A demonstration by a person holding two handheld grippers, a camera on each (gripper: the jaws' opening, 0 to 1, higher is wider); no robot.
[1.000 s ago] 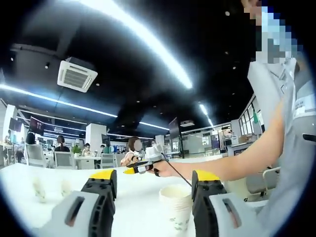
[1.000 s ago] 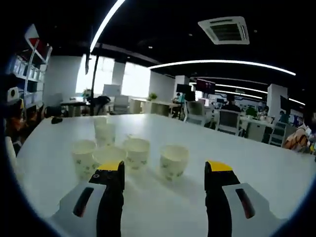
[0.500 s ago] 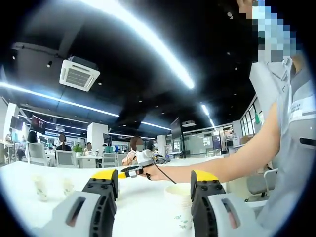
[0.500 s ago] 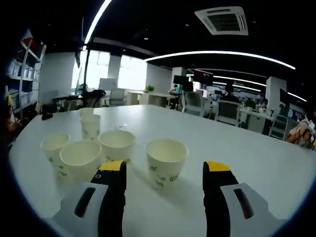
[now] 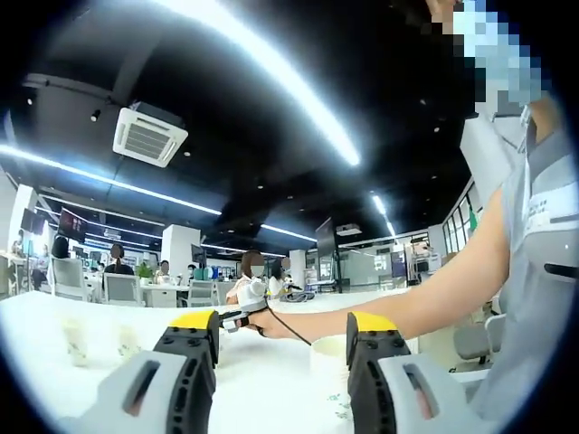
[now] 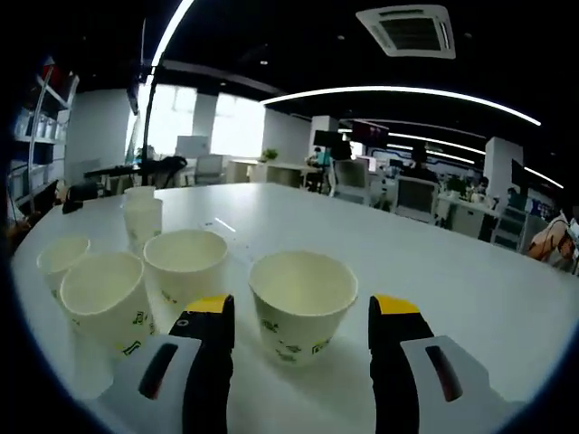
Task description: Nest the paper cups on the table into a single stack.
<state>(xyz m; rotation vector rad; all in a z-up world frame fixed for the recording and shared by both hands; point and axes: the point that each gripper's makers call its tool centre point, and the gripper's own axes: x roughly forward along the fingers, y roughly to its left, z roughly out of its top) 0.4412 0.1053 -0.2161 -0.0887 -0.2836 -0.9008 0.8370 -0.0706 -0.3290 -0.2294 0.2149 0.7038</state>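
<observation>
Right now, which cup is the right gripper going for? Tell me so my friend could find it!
Look at the big white table in the right gripper view, then at the bunch of paper cups on it. The one you want is the nearest cup, standing upright between the yellow-tipped fingers of the right gripper. Its neighbours all sit off to its left, outside the fingers.

Ceiling air vent (image 6: 412, 30), distant office chairs (image 5: 119, 290)
</observation>
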